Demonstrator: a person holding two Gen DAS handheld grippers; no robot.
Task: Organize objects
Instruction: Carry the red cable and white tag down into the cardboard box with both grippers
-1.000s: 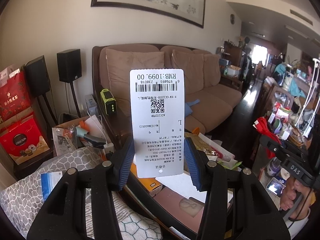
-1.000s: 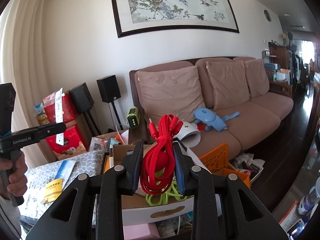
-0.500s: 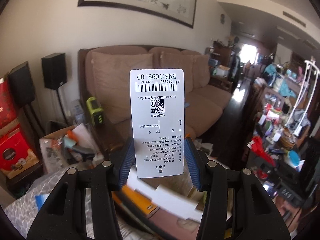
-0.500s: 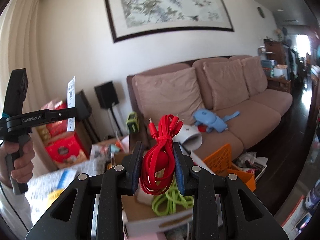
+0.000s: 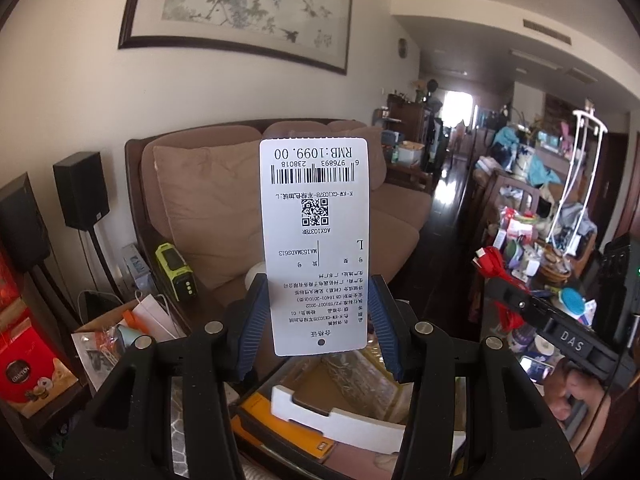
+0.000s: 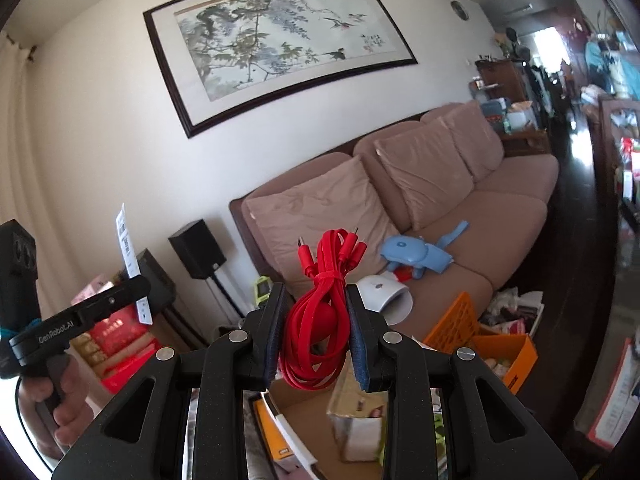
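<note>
Between the blue pads of the left gripper (image 5: 318, 330), partly apart, a white price tag (image 5: 316, 240) stands upright, clamped by its side edges, print upside down with barcode and QR code at its top. Between the right gripper's (image 6: 316, 334) narrower jaws, a bundled red cable (image 6: 320, 312) is pinched, plugs fanning above and loops hanging below. Both grippers point slightly downward, each held by a hand (image 6: 60, 396) on its handle. Beyond the jaws sits a brown sofa (image 6: 420, 208); below them, an open cardboard box (image 6: 316, 420).

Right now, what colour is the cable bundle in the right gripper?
Bright red cable bundle, clearest in the right wrist view.
</note>
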